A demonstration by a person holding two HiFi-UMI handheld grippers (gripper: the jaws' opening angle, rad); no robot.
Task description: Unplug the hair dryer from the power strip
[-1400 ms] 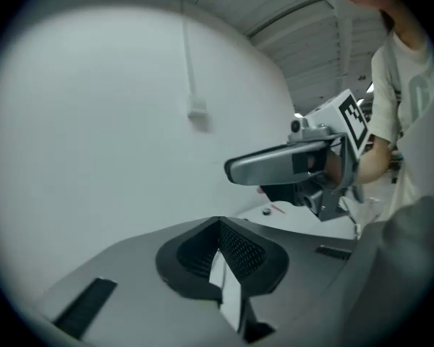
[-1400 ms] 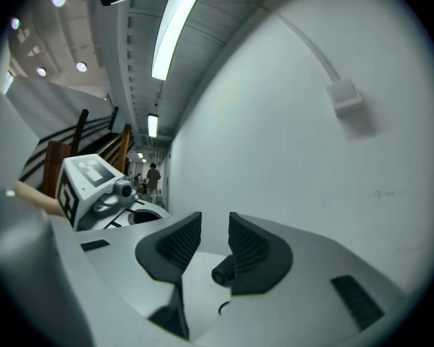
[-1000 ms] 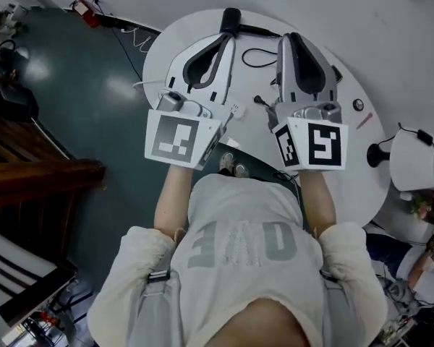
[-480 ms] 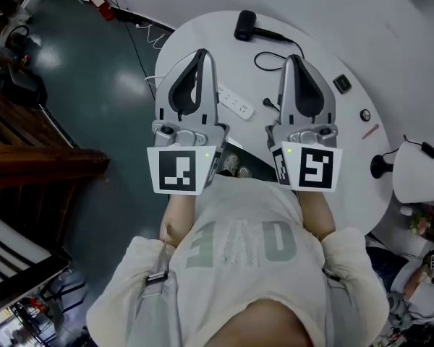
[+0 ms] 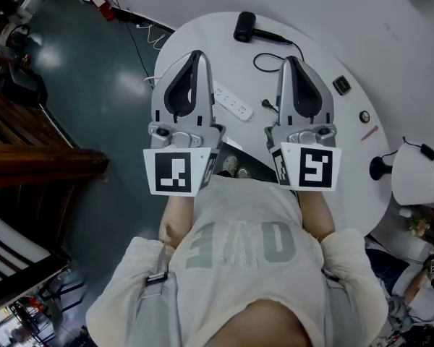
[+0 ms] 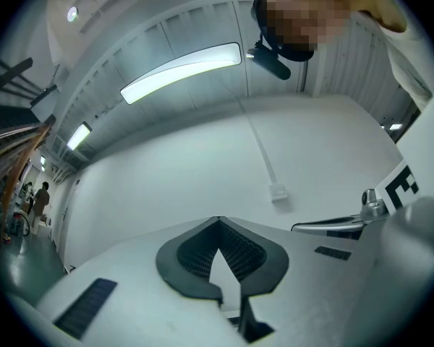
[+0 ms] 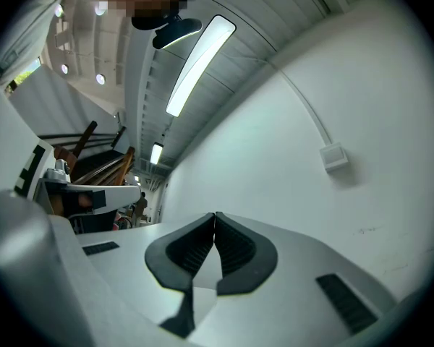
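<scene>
Left gripper [image 5: 196, 53] has swung aside, uncovering the power strip [image 5: 233, 102]; it and the right gripper [image 5: 291, 59] are closed, empty, tilted up off the table [image 5: 315, 49], likely resting; hair dryer [image 5: 244, 26] at far edge, plug [image 5: 269, 107] seemingly loose beside strip.

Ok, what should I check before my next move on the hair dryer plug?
1. Left tongs empty: ok, shut on nothing.
2. Right tongs open for a grasp: not ok, shut and empty.
3. Strip in sight: ok, on the table between the two grippers.
4. Plug seated in the strip: cannot tell; it seems to lie just off the strip's right end.
5. Dryer out of the way: ok, at the table's far edge.
6. Tongs aimed at the plug: not ok, both gripper views show mostly wall.
</scene>
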